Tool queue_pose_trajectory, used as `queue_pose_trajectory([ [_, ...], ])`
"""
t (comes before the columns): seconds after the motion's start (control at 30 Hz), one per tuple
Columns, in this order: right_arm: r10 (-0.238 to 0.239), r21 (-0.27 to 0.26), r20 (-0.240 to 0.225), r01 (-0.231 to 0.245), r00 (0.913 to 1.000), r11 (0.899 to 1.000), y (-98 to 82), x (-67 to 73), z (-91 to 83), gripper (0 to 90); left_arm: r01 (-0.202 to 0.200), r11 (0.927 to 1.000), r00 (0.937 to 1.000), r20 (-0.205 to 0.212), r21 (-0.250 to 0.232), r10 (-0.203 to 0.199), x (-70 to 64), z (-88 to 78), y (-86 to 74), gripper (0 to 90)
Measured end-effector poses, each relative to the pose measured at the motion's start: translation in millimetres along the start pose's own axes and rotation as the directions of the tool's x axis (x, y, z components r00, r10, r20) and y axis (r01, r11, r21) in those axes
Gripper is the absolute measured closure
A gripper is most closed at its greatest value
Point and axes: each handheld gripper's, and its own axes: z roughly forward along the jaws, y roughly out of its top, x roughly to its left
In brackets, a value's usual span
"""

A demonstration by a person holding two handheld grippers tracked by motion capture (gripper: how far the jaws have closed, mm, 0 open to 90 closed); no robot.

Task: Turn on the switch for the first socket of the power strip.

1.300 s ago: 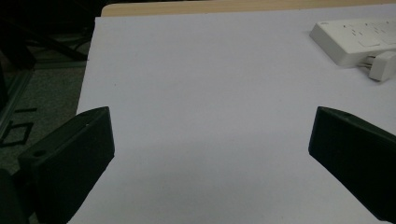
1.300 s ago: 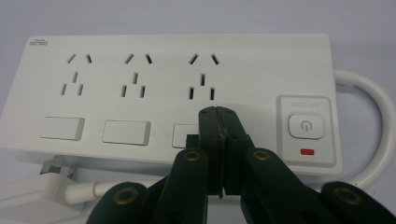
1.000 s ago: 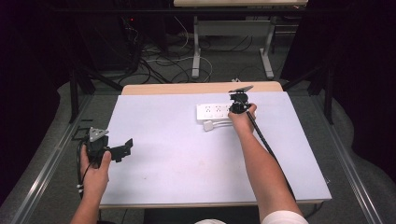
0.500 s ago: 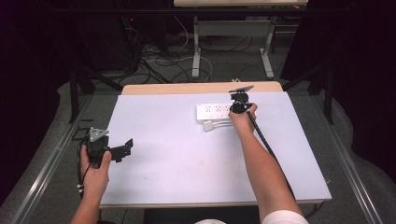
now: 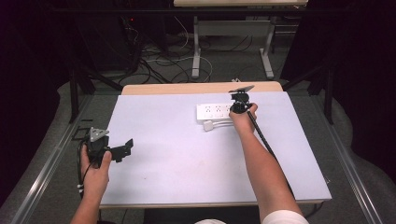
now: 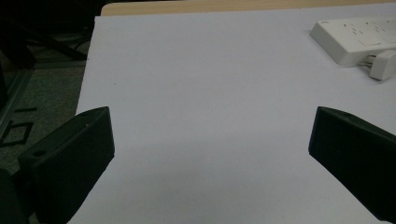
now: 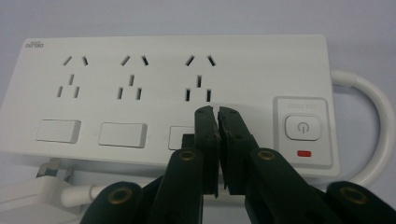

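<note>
A white power strip [image 5: 215,111] [image 7: 173,88] [image 6: 355,37] lies flat at the back middle of the table, with three sockets, three rocker switches and a power button [image 7: 302,127] above a red light. A white plug [image 5: 208,125] [image 6: 384,65] lies beside its near edge. My right gripper [image 5: 237,106] [image 7: 217,114] is shut, its tips resting over the third rocker switch [image 7: 180,136], which they partly hide. My left gripper [image 5: 122,148] [image 6: 210,154] hovers open over the left part of the table, nothing between its jaws.
The table [image 5: 187,154] has a pale lilac top with a wooden strip along the back edge [image 5: 196,87]. The strip's white cord [image 7: 369,116] loops at its right end. Cables [image 5: 154,60] and table legs stand on the floor behind.
</note>
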Motion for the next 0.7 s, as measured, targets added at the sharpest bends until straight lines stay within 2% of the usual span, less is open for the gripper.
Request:
queue_pose_trajectory([
  [0.3,-0.007,-0.006,0.007,0.007,0.9999,1.0,0.1,-0.3,0.0,90.0,0.0,1.0,1.0,-0.001,0.001,0.0,-0.3,0.0,-0.1,0.3],
  [0.43,-0.005,0.002,-0.005,0.005,1.0,1.0,0.6,-1.4,0.3,90.0,-0.002,1.0,1.0,-0.001,0.002,0.002,-0.3,0.4,-0.2,0.3],
  [0.53,0.0,0.019,0.004,0.0,1.0,1.0,0.1,-1.3,1.5,90.0,-0.003,1.0,1.0,-0.001,0.002,0.003,-0.3,0.3,-0.2,0.3],
  [0.7,0.002,0.015,0.006,-0.002,1.0,1.0,-0.2,-1.2,1.6,90.0,-0.002,1.0,1.0,-0.002,0.002,0.002,-0.4,0.3,-0.2,0.3],
])
